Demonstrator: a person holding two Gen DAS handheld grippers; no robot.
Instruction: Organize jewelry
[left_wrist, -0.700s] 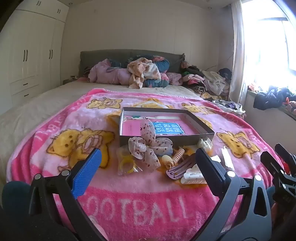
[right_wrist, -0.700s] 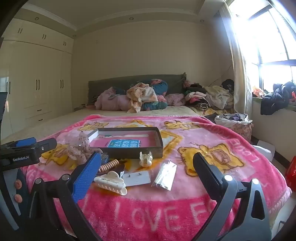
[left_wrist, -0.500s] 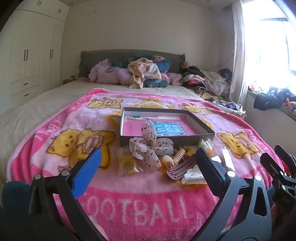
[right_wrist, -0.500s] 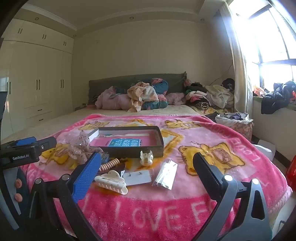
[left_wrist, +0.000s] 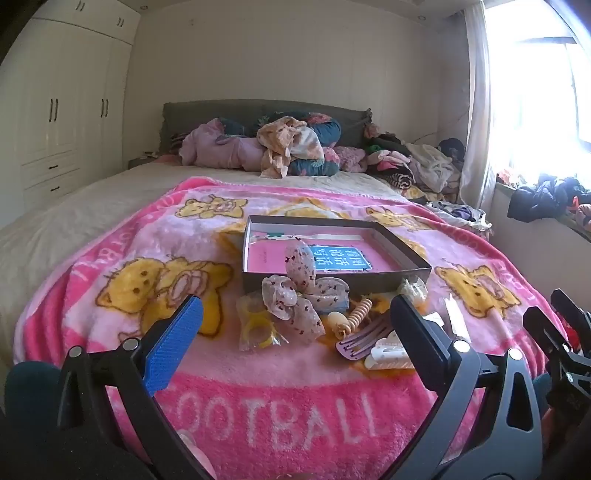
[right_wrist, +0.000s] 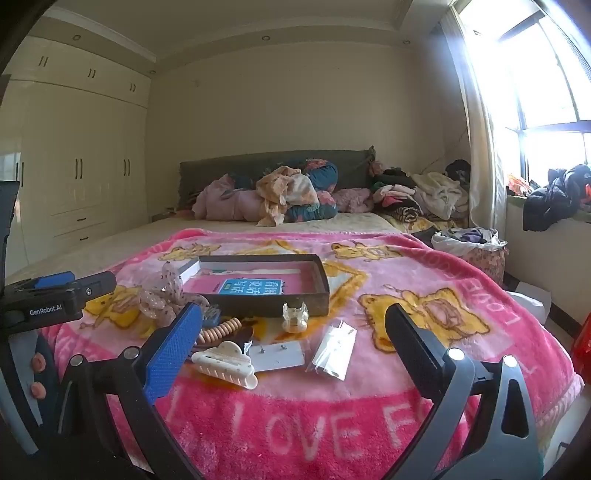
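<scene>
1. Surface: a bed (left_wrist: 92, 206) covered at the near end by a pink blanket (left_wrist: 280, 398) printed with yellow bears and white lettering. A white wardrobe (right_wrist: 74, 177) stands on the left, a bright window (right_wrist: 546, 92) on the right.
2. Left gripper (left_wrist: 295, 321): jaws fully apart, nothing between them, held above the near edge of the blanket. One finger carries a blue pad (left_wrist: 173, 347).
3. Right gripper (right_wrist: 293, 332): jaws fully apart, nothing between them, held above the near edge of the blanket, to the right of the left gripper.
4. Nearest items, right wrist view: a cream claw clip (right_wrist: 225, 363) lies just in front of a white earring card (right_wrist: 277, 356); a clear packet (right_wrist: 334, 349) lies just right of the card.
5. Next row: a comb (left_wrist: 360, 338) touches the claw clip; a beaded spiral tie (left_wrist: 354, 314) lies beside it; a bag of yellow rings (left_wrist: 258, 328) lies to the left.
6. A spotted fabric bow (left_wrist: 299, 295) leans against the front wall of the box. A small clear clip (right_wrist: 295, 315) stands upright just in front of the same wall, further right.
7. Box (left_wrist: 391, 282): a shallow open tray, dark walls, flat on the blanket behind the loose items. It contains a pink sheet (left_wrist: 266, 254) and a blue card (left_wrist: 340, 258).
8. Far end: piled clothes (left_wrist: 280, 147) lie against a grey headboard (left_wrist: 236, 110). More clothes (left_wrist: 424, 162) are heaped toward the window.
</scene>
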